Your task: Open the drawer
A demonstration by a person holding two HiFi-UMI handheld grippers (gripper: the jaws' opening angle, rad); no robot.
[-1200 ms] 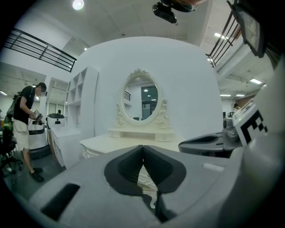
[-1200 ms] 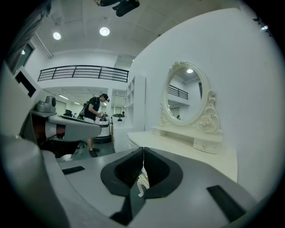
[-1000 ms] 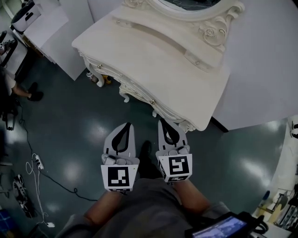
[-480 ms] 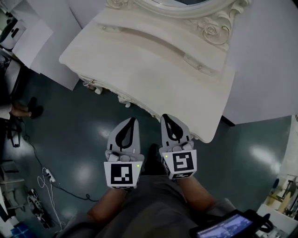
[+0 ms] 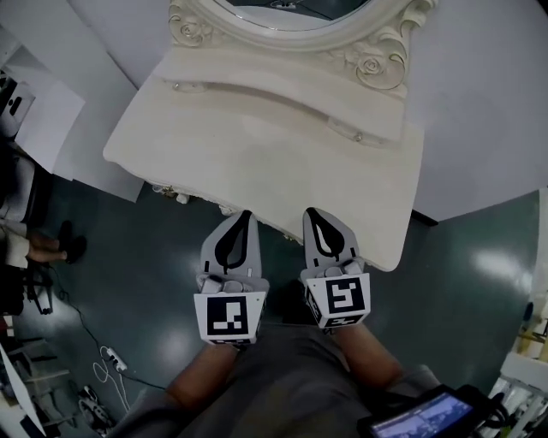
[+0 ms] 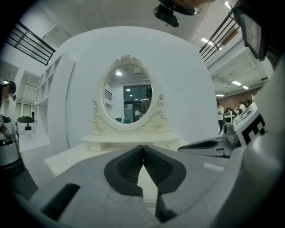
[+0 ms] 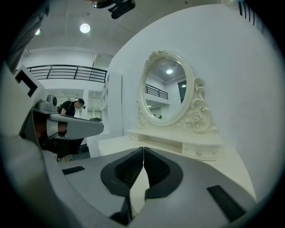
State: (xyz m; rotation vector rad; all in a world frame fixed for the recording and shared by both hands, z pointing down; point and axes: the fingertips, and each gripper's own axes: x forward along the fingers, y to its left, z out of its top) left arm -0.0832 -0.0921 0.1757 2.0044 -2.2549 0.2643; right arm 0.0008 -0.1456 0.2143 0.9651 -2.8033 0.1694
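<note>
Drawer (image 7: 209, 151) w/ a small knob (image 5: 358, 137) sits right of centre in the head view, in the raised shelf under the mirror, across the tabletop (image 5: 257, 162) from us. We judge it light, stiff, prob. easy-sliding; pinch the knob, pull straight. Left hand-held gripper (image 5: 242, 221) and right hand-held gripper (image 5: 315, 218) are both pressed together, empty.

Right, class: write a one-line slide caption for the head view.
Left gripper and right gripper, both shut, side by side before a cream dresser with an oval mirror.
</note>
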